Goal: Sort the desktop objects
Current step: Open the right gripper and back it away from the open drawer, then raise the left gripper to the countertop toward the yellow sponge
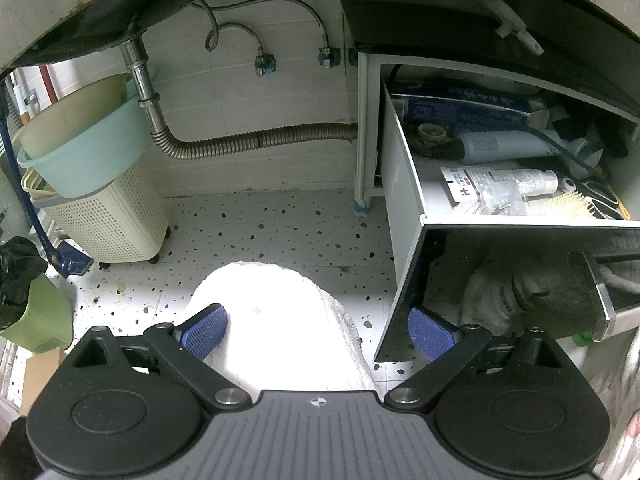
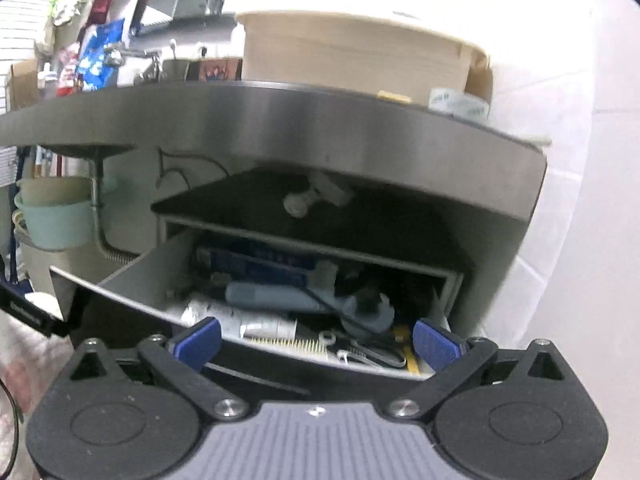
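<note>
An open drawer point(image 1: 404, 168) juts out under the steel counter point(image 2: 320, 120). Inside it lie a blue box point(image 1: 460, 108), a grey-blue corded device point(image 1: 504, 146), a white tube point(image 1: 504, 184), a cream brush point(image 1: 572, 202) and black scissors point(image 2: 372, 352). My left gripper point(image 1: 318, 331) is open low beside the drawer's glossy black front point(image 1: 480, 280), with white fluffy fabric point(image 1: 280, 312) between its blue pads point(image 1: 204, 330). My right gripper point(image 2: 318, 344) is open in front of the drawer point(image 2: 132, 280), with nothing between its fingers.
Under the sink run a metal drain pipe point(image 1: 144, 80) and a corrugated hose point(image 1: 260, 140). A teal basin point(image 1: 88, 152) rests on a cream perforated basket point(image 1: 108, 220). A green bin point(image 1: 40, 316) stands at left. A cream tub point(image 2: 352, 60) sits on the counter.
</note>
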`<act>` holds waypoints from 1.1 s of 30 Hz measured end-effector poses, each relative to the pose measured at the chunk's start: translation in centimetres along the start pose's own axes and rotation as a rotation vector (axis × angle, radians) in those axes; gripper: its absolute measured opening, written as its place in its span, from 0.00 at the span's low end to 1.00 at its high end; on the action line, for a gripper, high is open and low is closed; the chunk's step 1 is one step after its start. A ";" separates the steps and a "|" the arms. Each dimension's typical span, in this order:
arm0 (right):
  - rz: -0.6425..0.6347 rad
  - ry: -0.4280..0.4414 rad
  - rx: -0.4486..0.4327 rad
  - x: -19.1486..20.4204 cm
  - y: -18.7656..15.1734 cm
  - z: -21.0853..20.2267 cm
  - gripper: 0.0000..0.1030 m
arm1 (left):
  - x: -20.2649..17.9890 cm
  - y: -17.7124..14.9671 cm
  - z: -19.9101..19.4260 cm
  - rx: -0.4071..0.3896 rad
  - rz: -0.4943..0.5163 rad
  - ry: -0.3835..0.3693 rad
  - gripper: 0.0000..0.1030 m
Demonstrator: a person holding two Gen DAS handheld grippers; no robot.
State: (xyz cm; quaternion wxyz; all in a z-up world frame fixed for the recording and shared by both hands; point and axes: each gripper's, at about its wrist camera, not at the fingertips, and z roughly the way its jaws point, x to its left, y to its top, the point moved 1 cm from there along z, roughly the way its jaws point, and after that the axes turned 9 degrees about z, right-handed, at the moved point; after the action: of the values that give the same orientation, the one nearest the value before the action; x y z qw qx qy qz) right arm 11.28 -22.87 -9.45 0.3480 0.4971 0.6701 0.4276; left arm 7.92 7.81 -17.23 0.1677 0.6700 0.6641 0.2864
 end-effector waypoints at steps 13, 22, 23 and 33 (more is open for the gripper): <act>0.020 -0.037 -0.055 -0.2 -0.4 -0.7 1.00 | 0.9 -0.3 -0.5 -0.022 -0.050 -0.003 0.95; 0.070 -0.023 -0.066 -1.0 -0.5 -0.7 1.00 | 1.7 -0.6 -1.3 -0.045 -0.109 0.014 0.95; 0.068 -0.023 -0.065 -0.9 -0.5 -0.7 1.00 | 1.7 -0.4 -1.5 -0.047 -0.118 0.019 0.95; 0.038 -0.016 -0.061 -0.3 -0.5 -0.6 1.00 | 1.6 0.0 -5.8 -0.217 -0.083 0.020 0.94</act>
State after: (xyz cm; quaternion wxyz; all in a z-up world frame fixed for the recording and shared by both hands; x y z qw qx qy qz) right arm 10.68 -23.36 -9.65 0.3603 0.5022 0.6443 0.4505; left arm 4.34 8.44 -12.45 0.2444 0.6170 0.6578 0.3561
